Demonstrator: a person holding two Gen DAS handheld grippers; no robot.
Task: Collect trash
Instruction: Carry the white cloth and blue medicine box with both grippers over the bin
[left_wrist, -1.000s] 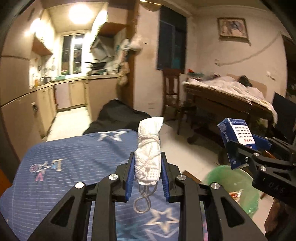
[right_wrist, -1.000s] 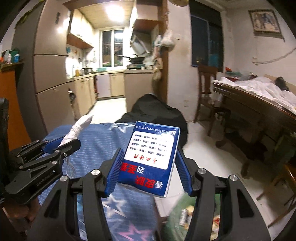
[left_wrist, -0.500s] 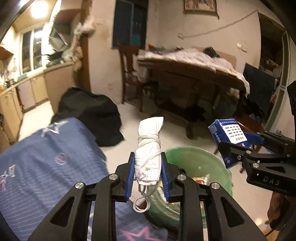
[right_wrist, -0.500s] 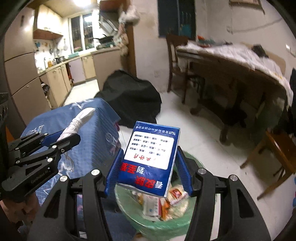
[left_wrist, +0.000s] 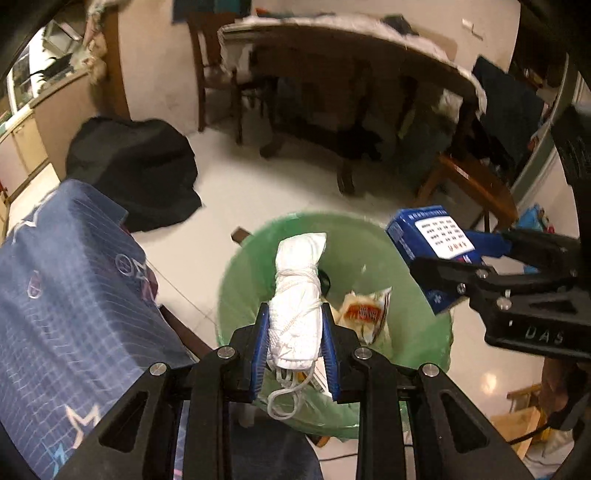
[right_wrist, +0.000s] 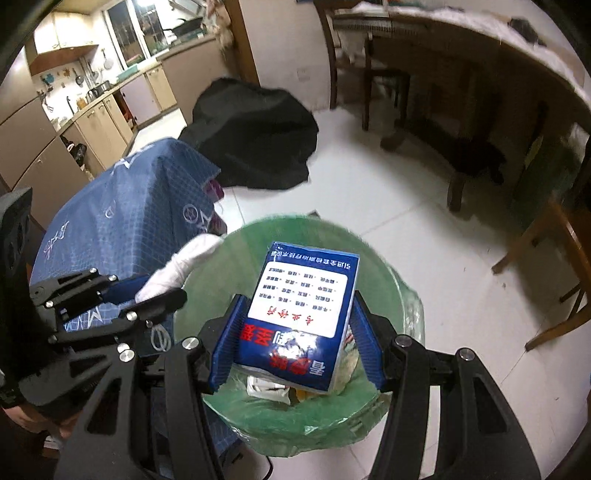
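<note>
My left gripper is shut on a rolled white face mask bound with its own string, held above the green-lined trash bin. My right gripper is shut on a blue tissue pack with a white label, also held over the bin. The pack also shows in the left wrist view, over the bin's right rim. The mask tip shows in the right wrist view over the bin's left rim. Snack wrappers lie inside the bin.
A table under a blue star-print cloth stands left of the bin. A black bag lies on the white floor behind. A dark wooden table with chairs and a wooden stool stand to the right.
Both grippers have swung right and tilted down from above the blue cloth to over the trash bin, each still holding its item.
</note>
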